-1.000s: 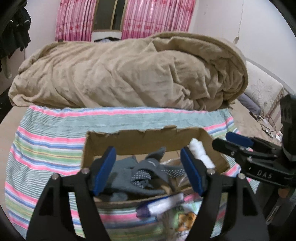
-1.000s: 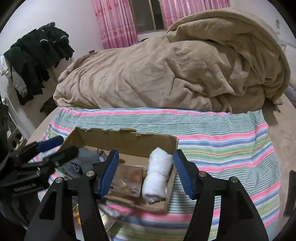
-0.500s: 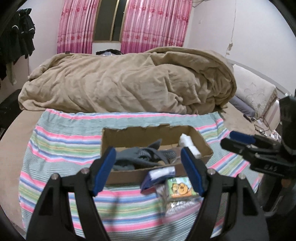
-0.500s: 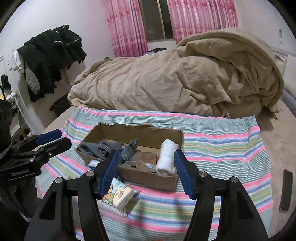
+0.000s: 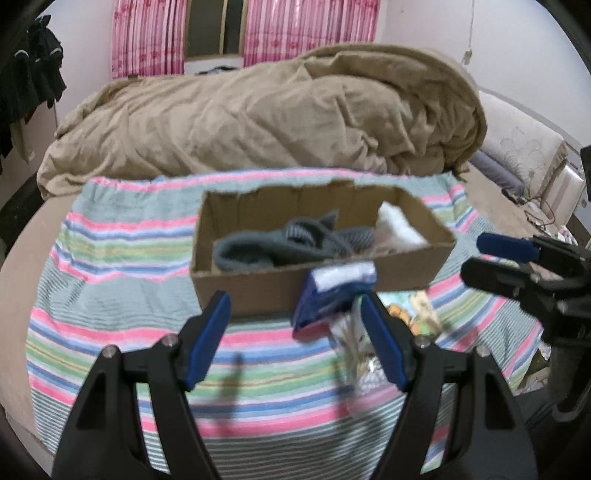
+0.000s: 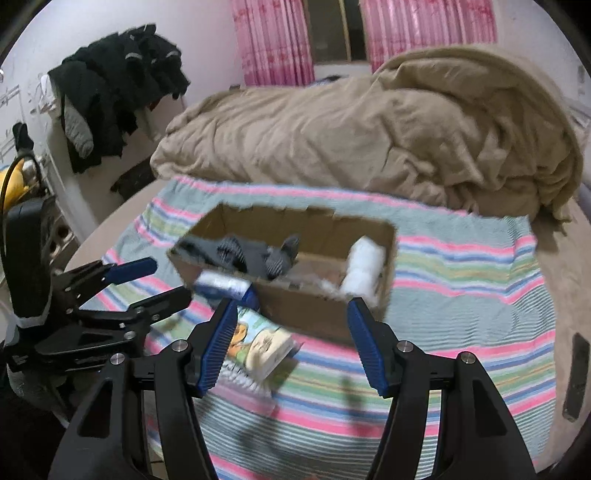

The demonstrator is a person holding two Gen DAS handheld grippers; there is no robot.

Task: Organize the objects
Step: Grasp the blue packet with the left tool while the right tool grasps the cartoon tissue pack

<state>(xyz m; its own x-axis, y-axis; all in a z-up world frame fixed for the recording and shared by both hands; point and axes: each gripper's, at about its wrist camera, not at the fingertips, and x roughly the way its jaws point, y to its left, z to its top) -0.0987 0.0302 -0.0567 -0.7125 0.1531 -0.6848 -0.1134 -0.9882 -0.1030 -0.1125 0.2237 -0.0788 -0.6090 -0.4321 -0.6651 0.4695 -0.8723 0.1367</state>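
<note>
An open cardboard box (image 5: 410, 276) (image 6: 317, 314) sits on a striped cloth on the bed. It holds grey gloves (image 5: 280, 245) (image 6: 258, 254) and a white towel roll (image 5: 400, 227) (image 6: 364, 267). A blue and white packet (image 5: 332, 295) (image 6: 225, 286) leans on the box's near wall. A picture-printed packet (image 6: 258, 341) (image 5: 413, 314) lies in front of it. My left gripper (image 5: 295, 339) is open and empty, short of the box. My right gripper (image 6: 291, 343) is open and empty, above the picture packet.
A heaped tan blanket (image 5: 258, 114) (image 6: 369, 122) fills the bed behind the striped cloth (image 5: 110, 332). Dark clothes (image 6: 118, 92) hang on the left wall. A dark flat object (image 6: 576, 376) lies on the bed at the right. Pink curtains (image 5: 306, 29) hang at the back.
Both grippers have pulled back from the box and risen, so the box looks smaller and farther. The two packets in front of the box have come into full view.
</note>
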